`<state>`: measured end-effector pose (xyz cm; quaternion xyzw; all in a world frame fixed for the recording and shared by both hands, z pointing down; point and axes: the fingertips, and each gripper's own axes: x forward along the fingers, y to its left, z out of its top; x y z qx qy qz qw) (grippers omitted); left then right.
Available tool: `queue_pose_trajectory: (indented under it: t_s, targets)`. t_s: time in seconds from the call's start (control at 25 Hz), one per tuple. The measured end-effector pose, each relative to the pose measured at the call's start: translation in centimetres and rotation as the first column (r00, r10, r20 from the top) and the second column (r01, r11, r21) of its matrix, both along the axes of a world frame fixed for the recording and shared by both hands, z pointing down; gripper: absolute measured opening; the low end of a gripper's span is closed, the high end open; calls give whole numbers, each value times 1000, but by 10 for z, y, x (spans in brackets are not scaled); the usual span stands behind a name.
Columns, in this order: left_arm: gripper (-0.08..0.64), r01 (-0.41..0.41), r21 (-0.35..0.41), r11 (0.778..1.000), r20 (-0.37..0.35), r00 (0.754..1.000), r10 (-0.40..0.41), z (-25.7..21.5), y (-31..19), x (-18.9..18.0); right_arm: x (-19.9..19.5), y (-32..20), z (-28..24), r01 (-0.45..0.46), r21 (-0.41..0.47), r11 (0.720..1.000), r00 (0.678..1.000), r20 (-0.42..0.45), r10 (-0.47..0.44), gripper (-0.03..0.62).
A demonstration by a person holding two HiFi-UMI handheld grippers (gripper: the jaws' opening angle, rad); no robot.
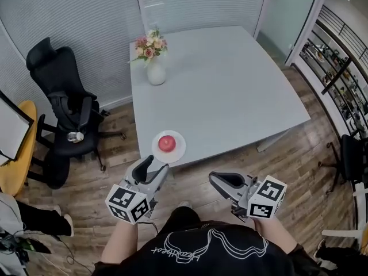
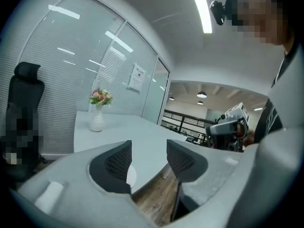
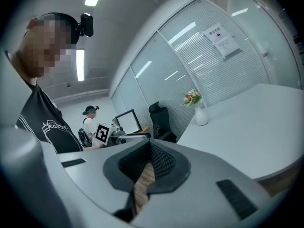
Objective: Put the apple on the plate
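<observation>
**Apple sits on its plate, both grippers clear of it**

The apple (image 1: 167,143) rests about centre on the white plate (image 1: 179,152), at the table's (image 1: 230,91) near-left edge, roughly 7 o'clock on the tabletop in the head view. The left gripper (image 1: 152,164) hangs just at the plate's 7 o'clock, fingers well apart with nothing between them. The right gripper (image 1: 214,177), at the plate's 4 o'clock and further off, has its fingers closed together, empty. I judge the apple firm, fairly light, smooth-skinned and prone to roll, bruising under a hard squeeze, so hold it across its widest girth. It is near round, with no long axis to speak of, and I cannot tell which way its stem points
</observation>
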<state>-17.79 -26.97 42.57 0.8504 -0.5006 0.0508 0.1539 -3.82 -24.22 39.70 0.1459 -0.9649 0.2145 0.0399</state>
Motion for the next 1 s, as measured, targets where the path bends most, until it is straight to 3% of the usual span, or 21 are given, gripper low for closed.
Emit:
queue_pose_trajectory:
  t_s: [0.08,0.16,0.36,0.52,0.76,1.0]
  targets:
    - [202,-30,16,999,-37,999,31,-20,18,18,0,12,-8,21,9,1000,1000,22,-21,8]
    - [107,-63,23,998,-71,995,65,-37,36,35,-2,22,-16,42,17,999,998,46,-43,8]
    - [44,-122,3,993,-105,987,121,-56,74,71,-4,50,-31,92,34,995,992,84,-95,8]
    - [35,-105,13,994,-72,992,106,-64,98,83,-2,69,-43,128,14,992,983,134,-129,6]
    - [20,-97,41,994,-87,991,100,-77,119,87,-3,89,-50,149,89,985,984,81,-157,6]
    - [17,-96,52,994,-72,992,100,-79,134,88,-4,99,-49,153,93,984,984,83,-161,6]
